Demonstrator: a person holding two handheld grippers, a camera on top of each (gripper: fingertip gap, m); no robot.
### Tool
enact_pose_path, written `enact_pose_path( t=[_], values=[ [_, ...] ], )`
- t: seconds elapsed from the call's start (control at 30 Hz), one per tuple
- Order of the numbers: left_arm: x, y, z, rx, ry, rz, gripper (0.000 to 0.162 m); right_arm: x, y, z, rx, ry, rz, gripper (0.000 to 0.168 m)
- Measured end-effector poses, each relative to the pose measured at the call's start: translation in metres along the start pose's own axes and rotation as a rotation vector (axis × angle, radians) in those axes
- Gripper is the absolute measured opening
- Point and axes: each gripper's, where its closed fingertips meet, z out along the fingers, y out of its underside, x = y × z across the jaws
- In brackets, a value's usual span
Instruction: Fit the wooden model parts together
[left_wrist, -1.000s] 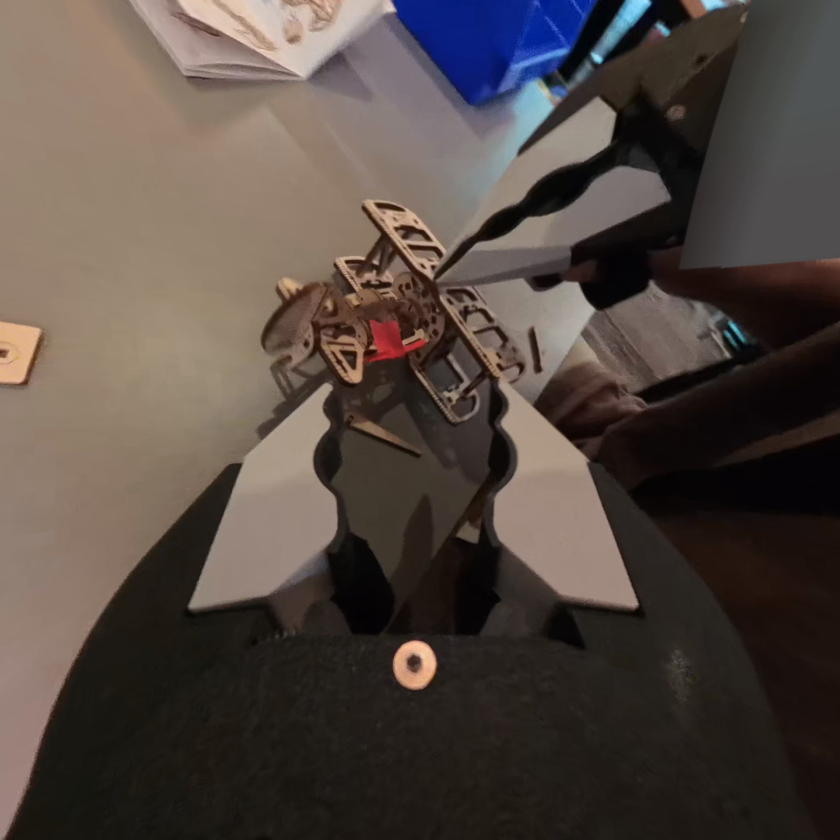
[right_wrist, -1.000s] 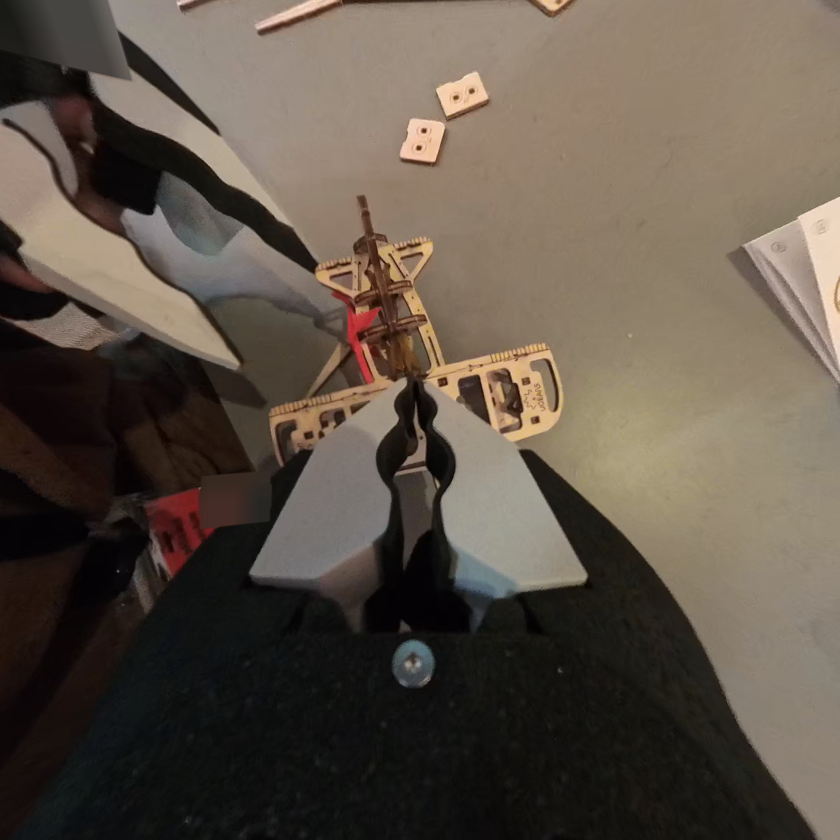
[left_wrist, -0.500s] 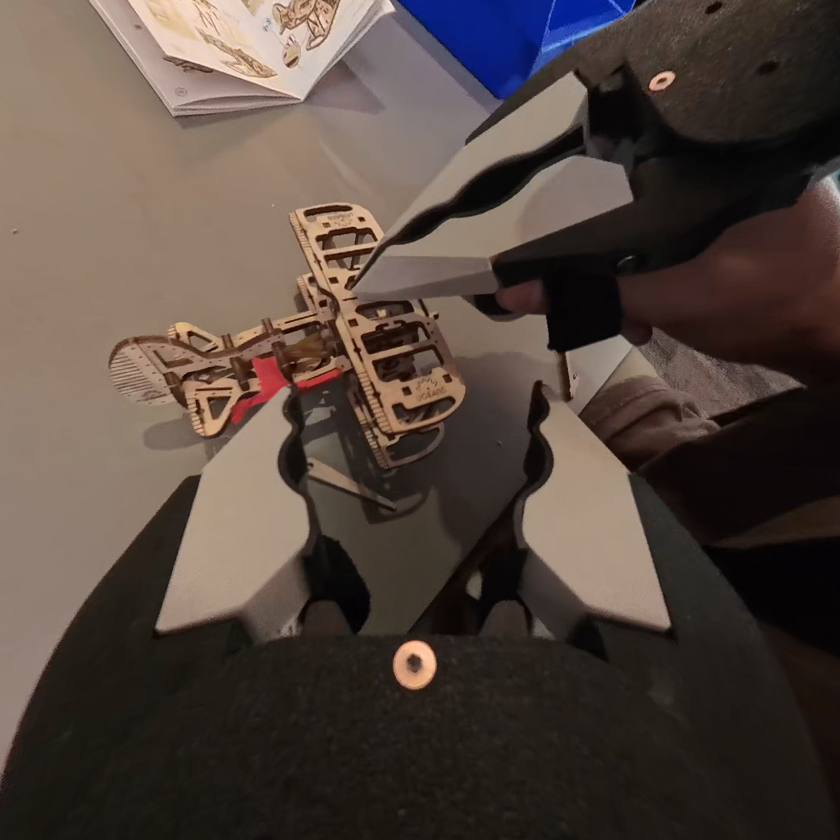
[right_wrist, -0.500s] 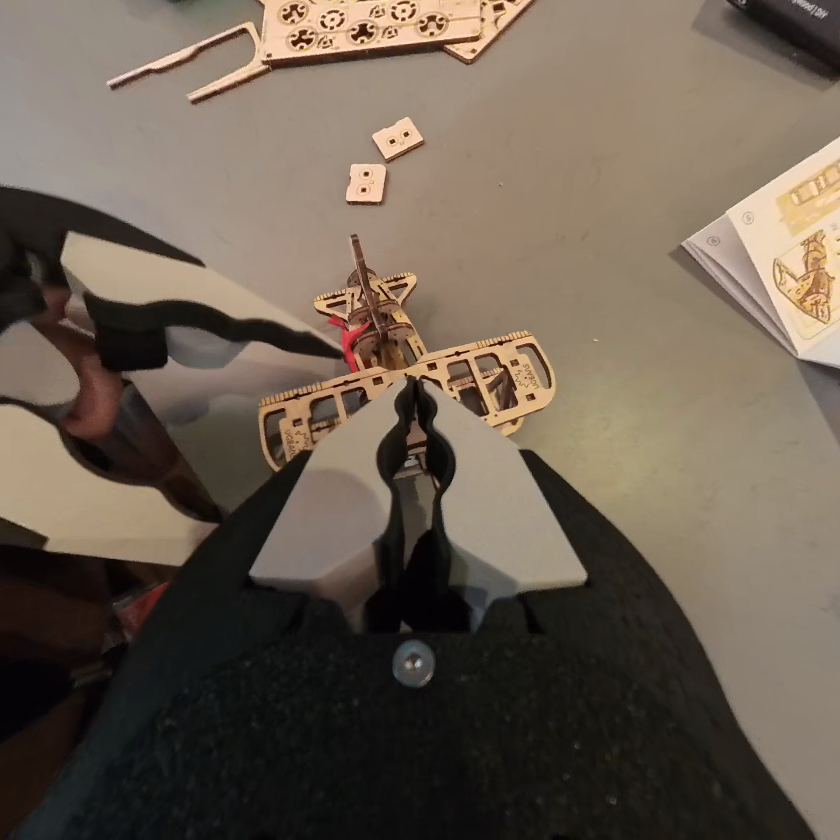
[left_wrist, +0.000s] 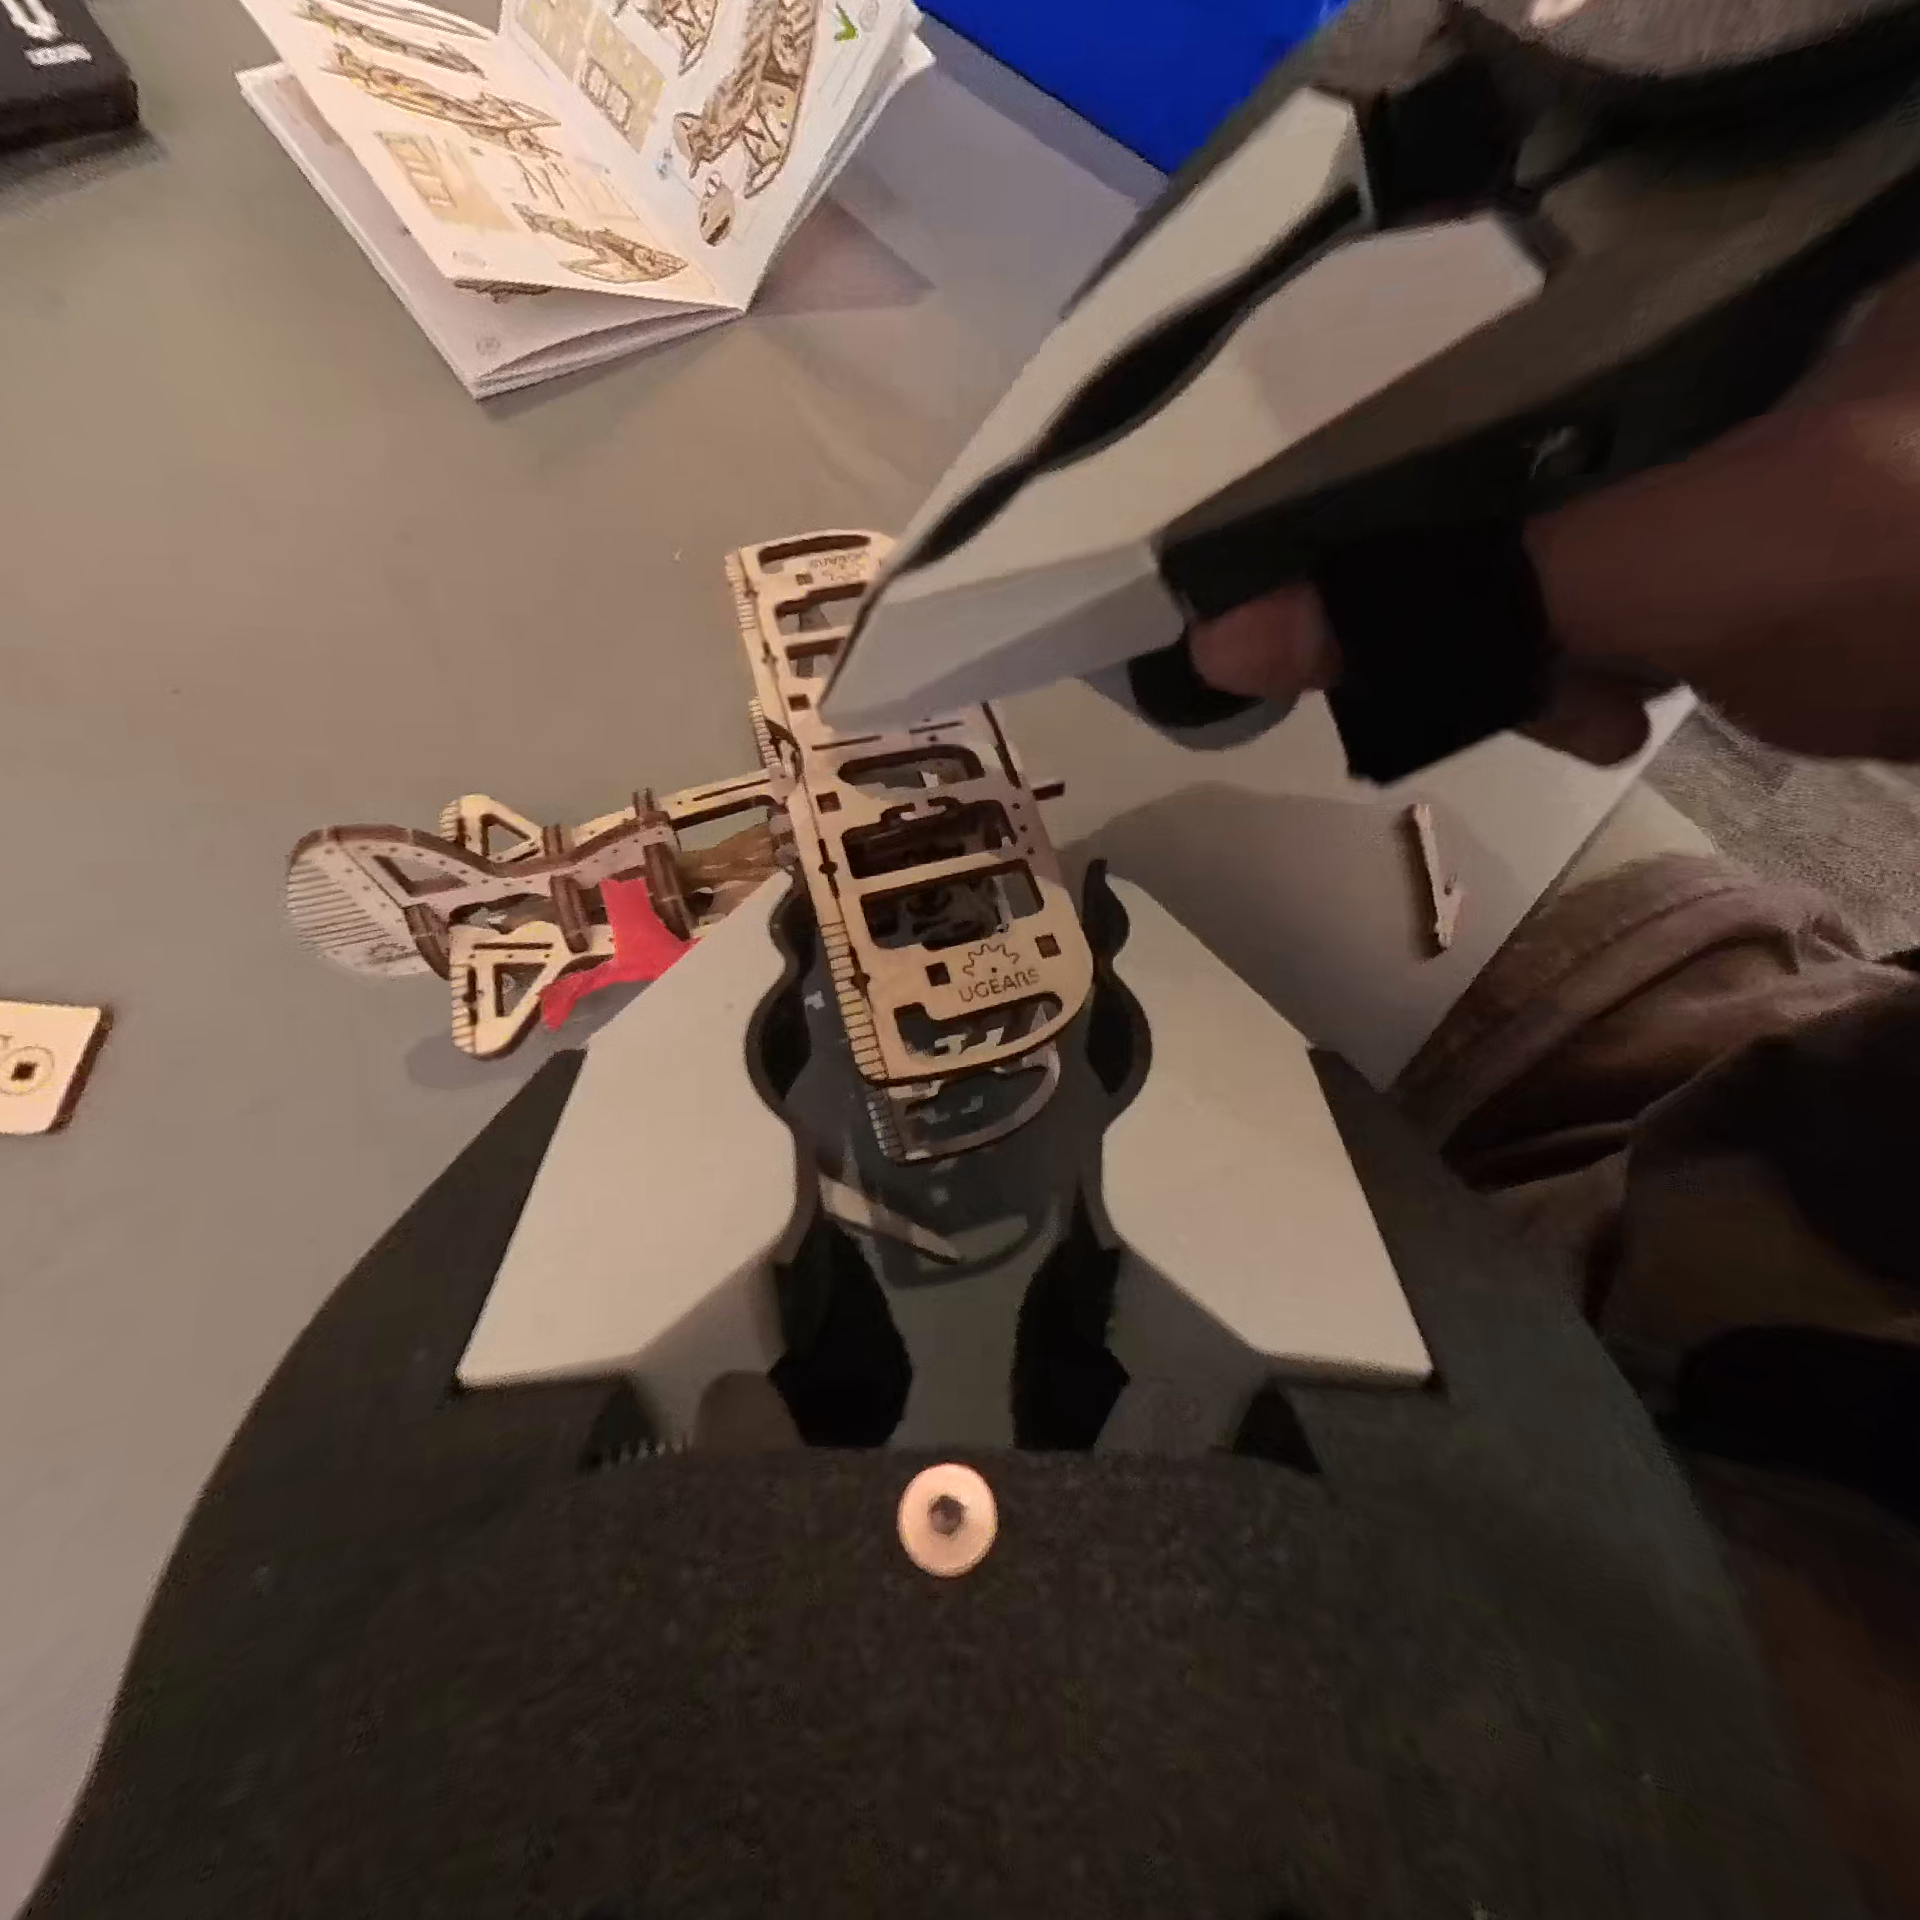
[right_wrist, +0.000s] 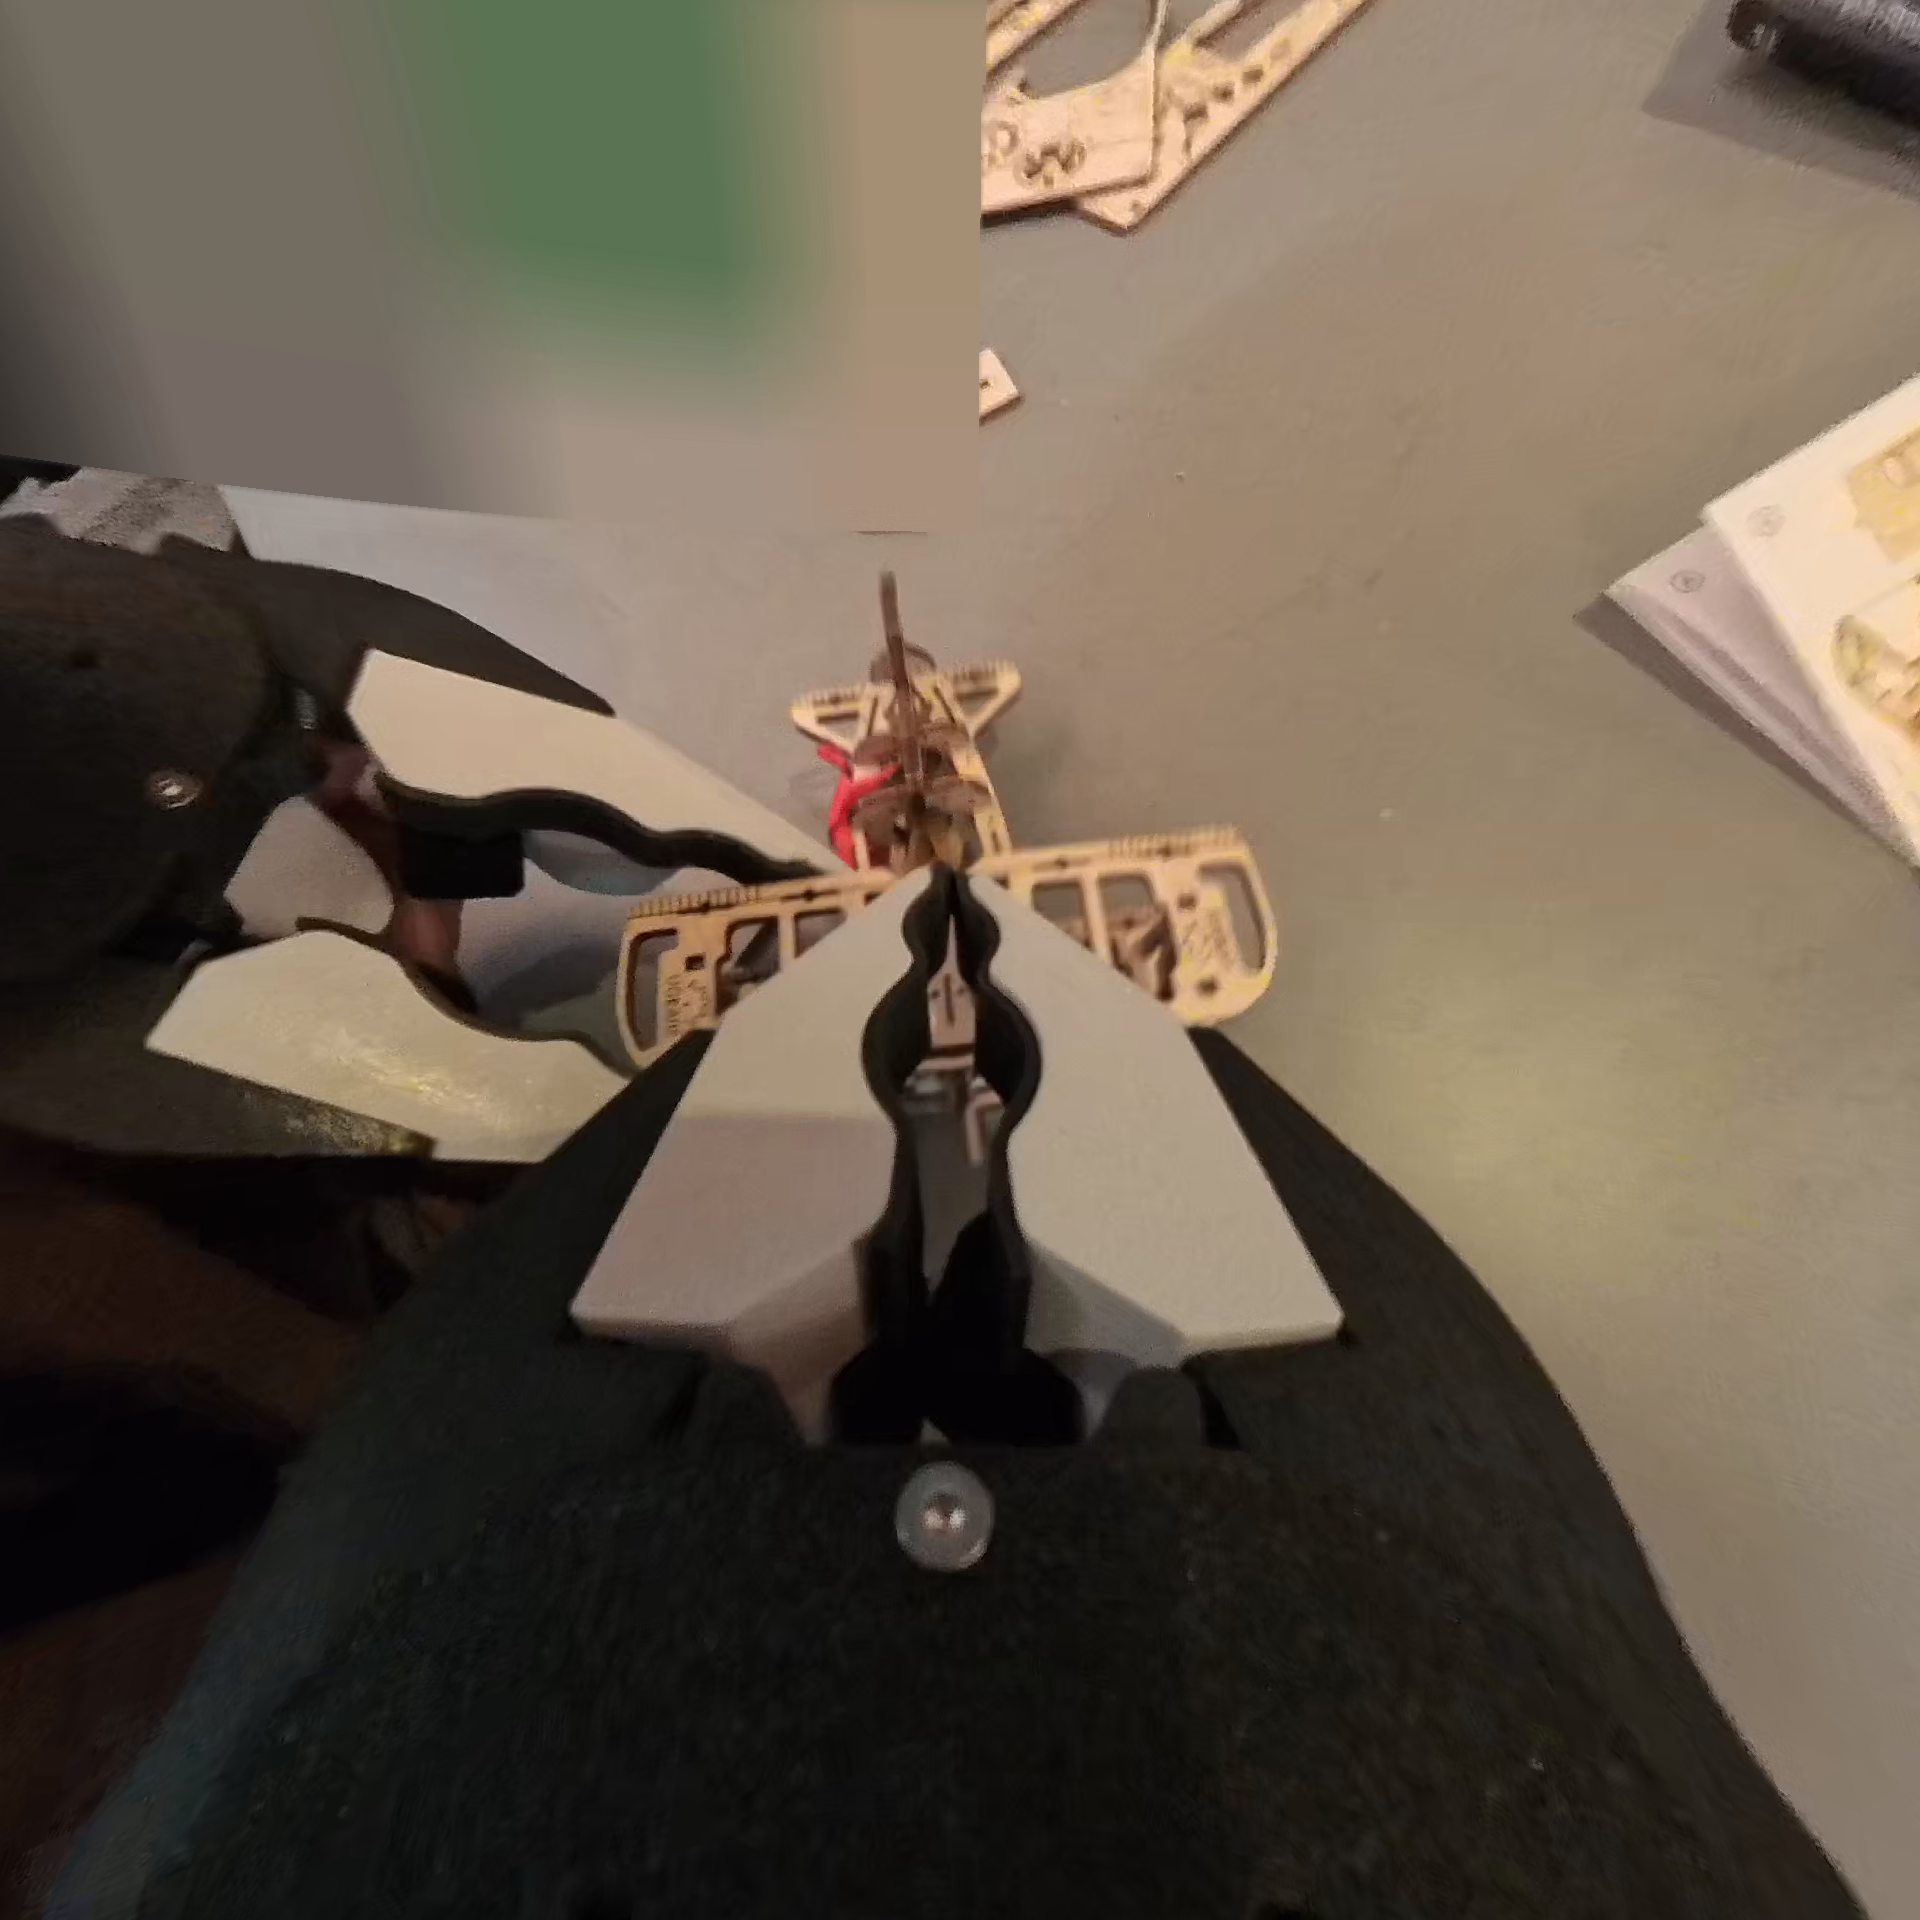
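A wooden biplane model (left_wrist: 977, 977) with a red scrap (left_wrist: 623, 935) at its body rests on the grey table (left_wrist: 312, 582). My right gripper (right_wrist: 940, 878) is shut on the middle of the top wing (right_wrist: 1143, 883); it also shows in the left wrist view (left_wrist: 852, 686), coming in from the upper right. My left gripper (left_wrist: 935, 914) is open, its two fingers on either side of the wing's near end, close to its edges. It also shows in the right wrist view (right_wrist: 722, 956) at the wing's left end. The tail (left_wrist: 353, 883) points left.
An open instruction booklet (left_wrist: 582, 177) lies at the back, a blue box (left_wrist: 1091, 62) beyond it. A small wooden square (left_wrist: 31, 1060) lies at the left, a wooden sliver (left_wrist: 1434, 873) near the table's right edge. Wooden part sheets (right_wrist: 1122, 125) lie far off.
My left gripper has narrowed from wide open and moved in round the wing's end. The right gripper has kept its hold on the wing, and the model has shifted a little.
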Motion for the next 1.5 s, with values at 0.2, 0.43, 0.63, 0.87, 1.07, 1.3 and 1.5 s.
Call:
enact_pose_path(
  t=[0.2,0.43,0.63,0.87,1.07,1.3,1.5],
  values=[
    [0.002,0.001,-0.001,-0.016,0.099,-0.004,0.048,0.005,-0.007,-0.005,0.039,-0.144,-0.012,0.000],
    [0.004,0.002,0.000,-0.044,0.118,0.002,0.049,0.006,0.008,0.008,-0.008,-0.054,-0.127,0.000],
    [0.004,0.000,0.001,-0.037,0.130,-0.007,0.048,0.016,-0.037,-0.020,0.116,0.006,-0.120,0.000],
    [0.006,0.001,0.002,-0.038,0.137,-0.010,0.049,0.010,0.006,0.007,-0.074,-0.017,-0.165,0.000],
    [0.006,0.000,0.002,-0.037,0.137,-0.007,0.048,0.015,-0.020,-0.008,0.067,0.048,-0.175,0.000],
    [0.006,0.001,0.003,-0.039,0.136,-0.009,0.047,0.017,-0.026,-0.009,0.054,0.045,-0.149,0.000],
    [0.006,0.000,0.002,-0.038,0.136,-0.014,0.047,0.016,0.011,0.009,-0.068,0.000,-0.121,0.000]
  ],
)
